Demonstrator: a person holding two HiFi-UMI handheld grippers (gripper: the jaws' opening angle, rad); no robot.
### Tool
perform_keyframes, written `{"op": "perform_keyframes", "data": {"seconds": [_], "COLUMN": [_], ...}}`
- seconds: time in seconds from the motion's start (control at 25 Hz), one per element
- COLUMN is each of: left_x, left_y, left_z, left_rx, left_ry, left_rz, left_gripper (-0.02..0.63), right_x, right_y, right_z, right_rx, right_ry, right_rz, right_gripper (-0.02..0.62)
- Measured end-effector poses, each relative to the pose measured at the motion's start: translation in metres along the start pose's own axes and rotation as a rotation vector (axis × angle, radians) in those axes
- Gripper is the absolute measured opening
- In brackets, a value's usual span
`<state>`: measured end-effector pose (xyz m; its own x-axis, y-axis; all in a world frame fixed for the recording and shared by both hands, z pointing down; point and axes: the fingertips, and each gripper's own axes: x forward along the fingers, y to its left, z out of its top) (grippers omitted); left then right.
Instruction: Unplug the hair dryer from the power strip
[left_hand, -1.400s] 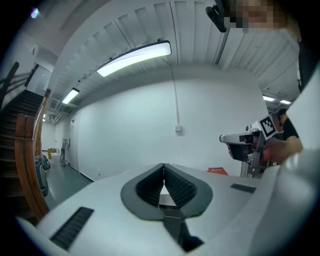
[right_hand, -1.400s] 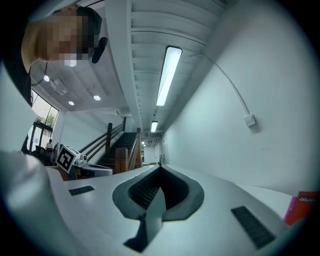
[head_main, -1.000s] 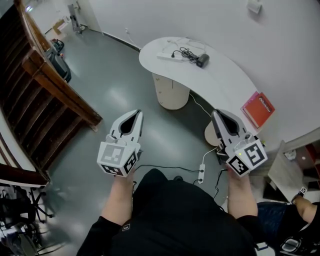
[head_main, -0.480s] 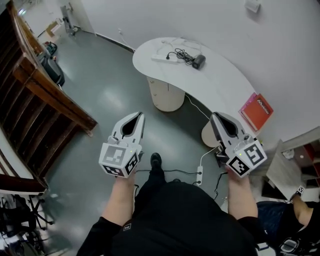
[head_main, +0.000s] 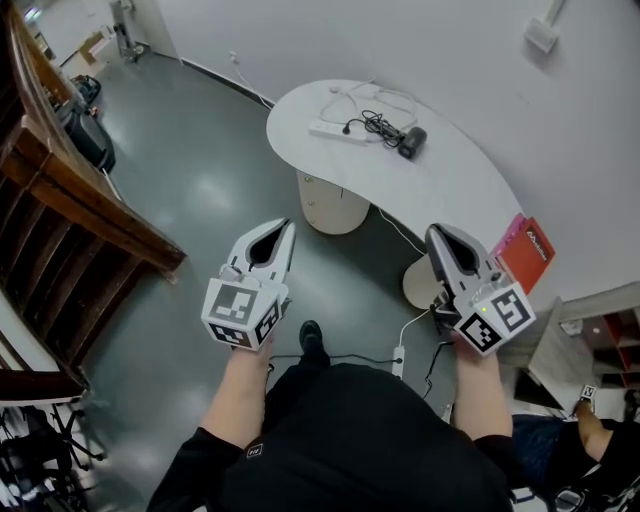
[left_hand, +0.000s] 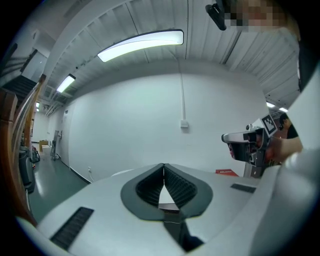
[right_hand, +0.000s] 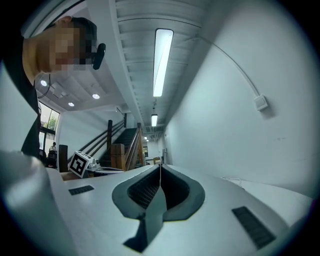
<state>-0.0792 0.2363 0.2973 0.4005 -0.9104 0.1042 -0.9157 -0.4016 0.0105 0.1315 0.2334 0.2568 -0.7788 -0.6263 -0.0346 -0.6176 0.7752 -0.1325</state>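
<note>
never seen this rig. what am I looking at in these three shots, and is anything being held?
There is no robot here. A person holds a handheld gripper in each hand, and the marker cubes are part of those grippers.

The top-down picture comes from a camera on the person's head. It shows the left gripper and the right gripper held out over the floor, short of the white table. On the table lie a white power strip, a dark hair dryer and a tangled cord.

The other two pictures come from a camera riding on each gripper, looking along its fingers. Both pairs are closed tip to tip with nothing between them, so nothing is held.
</note>
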Motion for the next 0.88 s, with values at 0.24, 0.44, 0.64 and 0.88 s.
{"op": "perform_keyframes", "data": {"seconds": [0.24, 0.44, 0.64, 0.88], "left_x": [0.022, 0.031, 0.040, 0.049], "left_y": [0.064, 0.104, 0.122, 0.134], "left_z": [0.006, 0.008, 0.014, 0.012], "left_rx": [-0.003, -0.008, 0.005, -0.029], "left_ry": [-0.014, -0.020, -0.029, -0.038], "left_rz": [-0.005, -0.017, -0.041, -0.043], "left_gripper": [0.014, 0.014, 0.014, 0.014], "right_x": [0.071, 0.111, 0.128, 0.139], "right_y": [-0.004, -0.002, -0.004, -0.022], "right_z": [-0.004, 0.004, 0.003, 0.004], "right_rx": [0.016, 0.000, -0.001, 0.016], "right_ry": [0.020, 0.009, 0.018, 0.018], "right_rz": [-0.004, -0.020, -0.043, -0.062], "right_gripper": [0.035, 0.035, 0.035, 0.035]}}
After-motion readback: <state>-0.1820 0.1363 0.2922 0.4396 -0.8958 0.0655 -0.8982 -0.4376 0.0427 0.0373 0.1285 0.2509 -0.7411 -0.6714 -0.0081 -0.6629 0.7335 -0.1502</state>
